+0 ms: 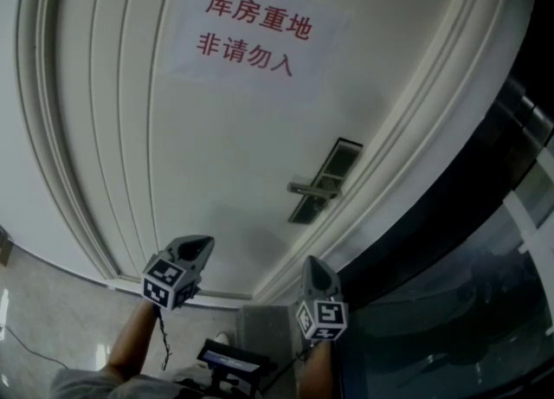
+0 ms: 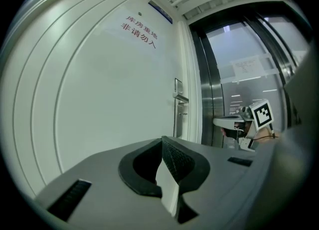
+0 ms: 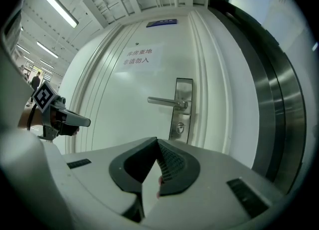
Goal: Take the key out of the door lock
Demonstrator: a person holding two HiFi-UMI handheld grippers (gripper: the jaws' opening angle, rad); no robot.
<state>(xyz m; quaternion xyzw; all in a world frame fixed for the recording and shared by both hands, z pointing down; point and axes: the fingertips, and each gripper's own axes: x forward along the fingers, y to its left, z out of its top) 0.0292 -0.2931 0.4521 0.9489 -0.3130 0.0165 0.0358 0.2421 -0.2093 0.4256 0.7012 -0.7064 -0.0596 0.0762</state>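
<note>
A white door [image 1: 225,155] carries a steel lock plate [image 1: 326,179] with a lever handle [image 3: 167,102] and a keyhole cylinder [image 3: 180,127] below it. In the left gripper view a small metal piece, seemingly the key [image 2: 182,114], sticks out under the handle. My left gripper [image 1: 204,241] hangs low, well short of the door; its jaws meet with nothing between them [image 2: 162,141]. My right gripper [image 1: 312,261] is below the lock plate, away from it, jaws shut and empty [image 3: 157,141].
A paper sign [image 1: 251,34] with red characters is stuck high on the door. Right of the door frame run a steel post [image 3: 271,109] and dark glass panels [image 1: 467,302]. Pale floor tiles [image 1: 52,311] lie at lower left. The person's forearms [image 1: 130,341] show at the bottom.
</note>
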